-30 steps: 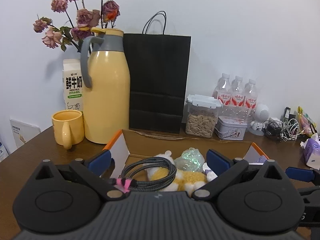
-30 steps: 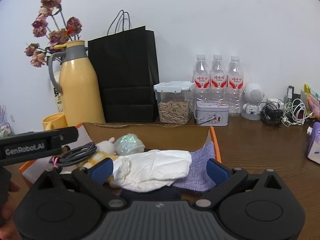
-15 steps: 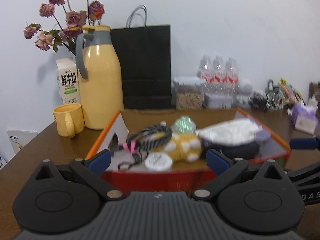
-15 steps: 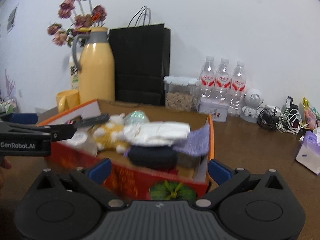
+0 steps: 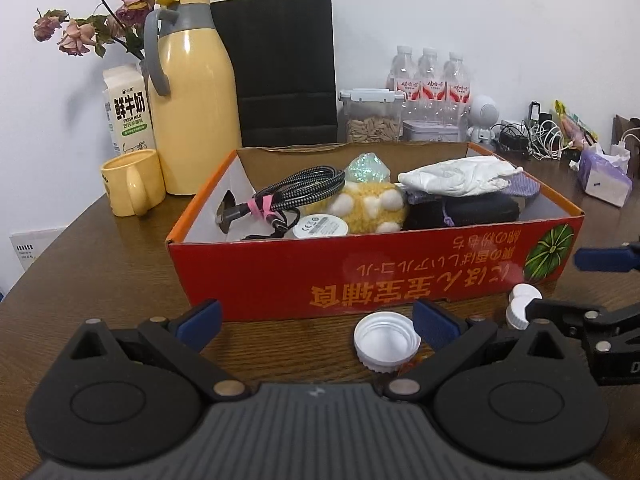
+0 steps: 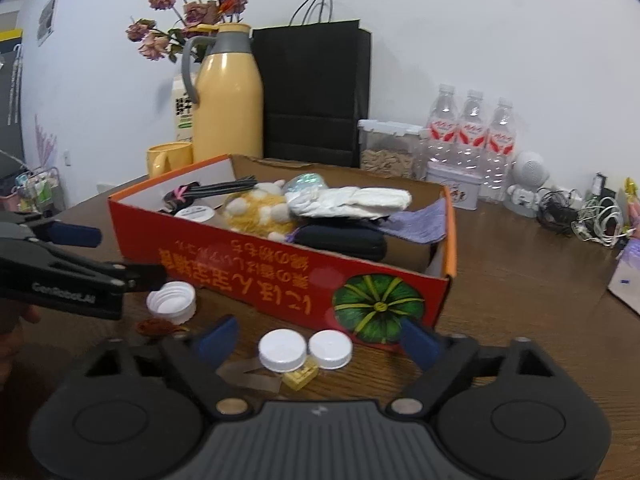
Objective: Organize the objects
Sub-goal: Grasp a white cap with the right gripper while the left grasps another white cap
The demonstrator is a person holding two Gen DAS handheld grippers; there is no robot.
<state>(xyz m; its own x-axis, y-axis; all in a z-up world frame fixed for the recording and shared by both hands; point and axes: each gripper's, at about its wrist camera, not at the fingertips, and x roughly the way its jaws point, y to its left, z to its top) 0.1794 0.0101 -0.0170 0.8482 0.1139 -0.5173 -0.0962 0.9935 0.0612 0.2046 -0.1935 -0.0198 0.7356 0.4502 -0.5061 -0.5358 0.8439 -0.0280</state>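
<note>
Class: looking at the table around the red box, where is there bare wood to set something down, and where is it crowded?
Bare wood lies left of the red box, in front of the yellow mug. Crowded: white caps by the box front, and the cables at the back right.

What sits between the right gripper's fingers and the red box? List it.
In the right wrist view, two white caps and a small yellow block lie on the table between the right gripper and the red box.

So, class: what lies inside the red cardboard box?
Inside the red cardboard box: a braided cable, yellow plush toy, white round case, white cloth, purple cloth and black pouch. Whatever is beneath them is covered.
</note>
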